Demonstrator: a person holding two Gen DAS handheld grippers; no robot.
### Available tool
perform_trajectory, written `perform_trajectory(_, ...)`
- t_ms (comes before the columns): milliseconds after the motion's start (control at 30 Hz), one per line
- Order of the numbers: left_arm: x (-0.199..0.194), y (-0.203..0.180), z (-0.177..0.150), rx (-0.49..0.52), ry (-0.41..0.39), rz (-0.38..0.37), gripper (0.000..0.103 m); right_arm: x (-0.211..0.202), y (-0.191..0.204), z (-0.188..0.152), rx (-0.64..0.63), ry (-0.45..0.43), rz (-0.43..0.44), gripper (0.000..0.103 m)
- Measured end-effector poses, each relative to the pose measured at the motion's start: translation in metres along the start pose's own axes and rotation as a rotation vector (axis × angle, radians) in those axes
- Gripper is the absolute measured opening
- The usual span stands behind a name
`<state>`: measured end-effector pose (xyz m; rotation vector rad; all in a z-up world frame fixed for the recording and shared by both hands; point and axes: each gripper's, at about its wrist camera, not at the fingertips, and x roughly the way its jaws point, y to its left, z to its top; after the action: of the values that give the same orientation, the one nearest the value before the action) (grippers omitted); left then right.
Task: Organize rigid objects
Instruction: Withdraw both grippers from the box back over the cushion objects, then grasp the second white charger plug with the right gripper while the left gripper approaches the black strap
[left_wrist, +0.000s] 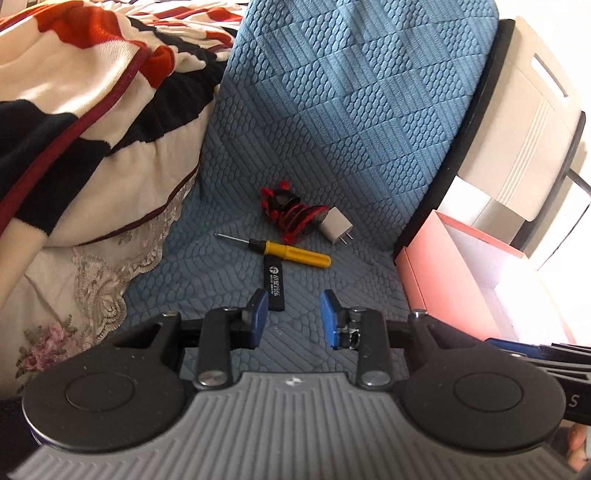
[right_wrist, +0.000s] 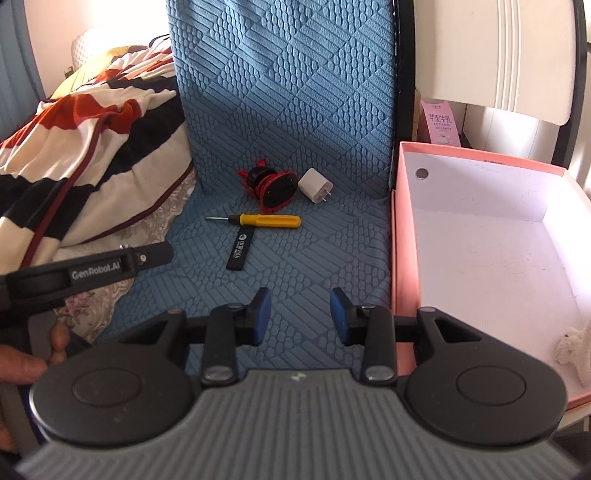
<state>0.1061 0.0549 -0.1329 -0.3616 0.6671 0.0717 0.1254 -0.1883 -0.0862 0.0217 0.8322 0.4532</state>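
Four objects lie on the blue quilted seat: a yellow-handled screwdriver (left_wrist: 284, 248) (right_wrist: 258, 220), a flat black tag with white print (left_wrist: 275, 286) (right_wrist: 240, 250), a white charger plug (left_wrist: 337, 224) (right_wrist: 316, 185), and a red-and-black gadget (left_wrist: 291, 214) (right_wrist: 271, 184). My left gripper (left_wrist: 293, 317) is open and empty, just short of the black tag. My right gripper (right_wrist: 300, 314) is open and empty, farther back from the objects. The left gripper's body (right_wrist: 110, 267) shows in the right wrist view.
An open pink box (right_wrist: 400, 236) (left_wrist: 436, 258) with a white interior stands right of the seat; a small white plush (right_wrist: 576, 347) lies in its near corner. A striped blanket (right_wrist: 74, 147) (left_wrist: 92, 110) is piled on the left. A pink carton (right_wrist: 441, 123) stands behind the box.
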Motion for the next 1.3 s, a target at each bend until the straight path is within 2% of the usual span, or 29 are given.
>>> perform_trajectory(533, 0.046, 0.010, 0.006, -0.052, 0.061, 0.013, 0.037, 0.055, 0.001, 0.044, -0.011, 0.006, 0.028, 0.038)
perform_trajectory(633, 0.059, 0.012, 0.006, -0.089, 0.084, -0.007, 0.045, 0.067, -0.002, 0.052, -0.012, 0.008, 0.041, 0.038)
perform_trajectory(1300, 0.115, 0.010, 0.014, -0.056, 0.118, 0.051, 0.045, 0.137, -0.023, 0.088, 0.030, 0.058, 0.071, 0.038)
